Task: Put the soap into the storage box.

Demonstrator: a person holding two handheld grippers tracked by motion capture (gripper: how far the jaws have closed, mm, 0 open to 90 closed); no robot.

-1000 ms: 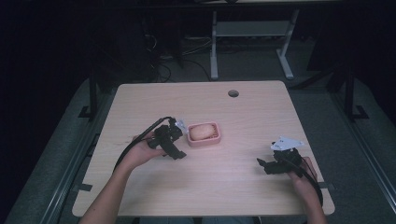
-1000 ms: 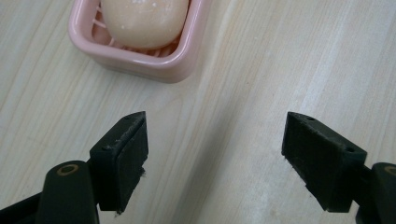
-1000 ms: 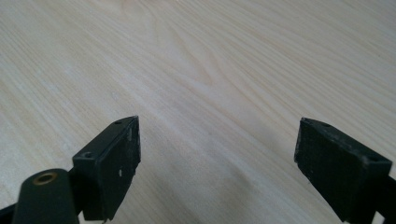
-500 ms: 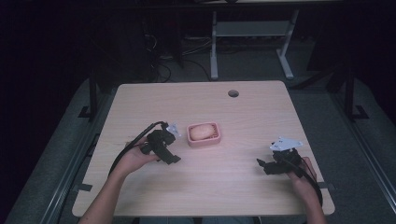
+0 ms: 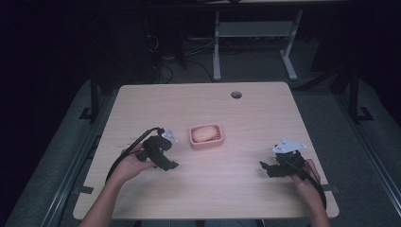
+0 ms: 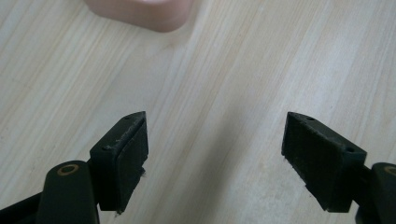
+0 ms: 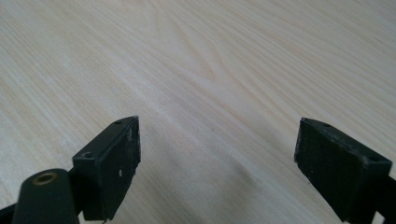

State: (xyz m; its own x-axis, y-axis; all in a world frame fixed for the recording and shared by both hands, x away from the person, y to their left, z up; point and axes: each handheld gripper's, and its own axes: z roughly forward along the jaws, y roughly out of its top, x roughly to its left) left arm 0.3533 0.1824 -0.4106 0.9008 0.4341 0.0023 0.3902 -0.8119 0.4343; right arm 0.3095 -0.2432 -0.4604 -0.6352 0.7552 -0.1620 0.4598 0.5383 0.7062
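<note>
Dark room all around, and under the light sits a pale wooden table (image 5: 246, 123) with a round cable hole (image 5: 236, 94) near its far edge. Just left of the middle rests a pink dish (image 5: 206, 136) with a peach-coloured soap (image 5: 204, 133) lying inside it, well clear of every edge.

Left gripper (image 5: 166, 163) is low over the wood, just beside the dish on its near-left side, not touching it. Its jaws stand wide apart with nothing between them but bare grain. From the left gripper view, a rounded corner of the dish (image 6: 140, 11) peeks in at the top, a little way beyond the left gripper (image 6: 215, 154). A black cable (image 5: 124, 156) loops back from it past the person's left hand (image 5: 130, 166).

Over on the other side, the right gripper (image 5: 265, 168) sits near the front right of the table, well apart from the dish, pointing left. Its jaws gape too, wide open over empty wood, as the right gripper view makes plain around the right gripper (image 7: 217, 163). A grey plate (image 5: 288, 146) tops it.
</note>
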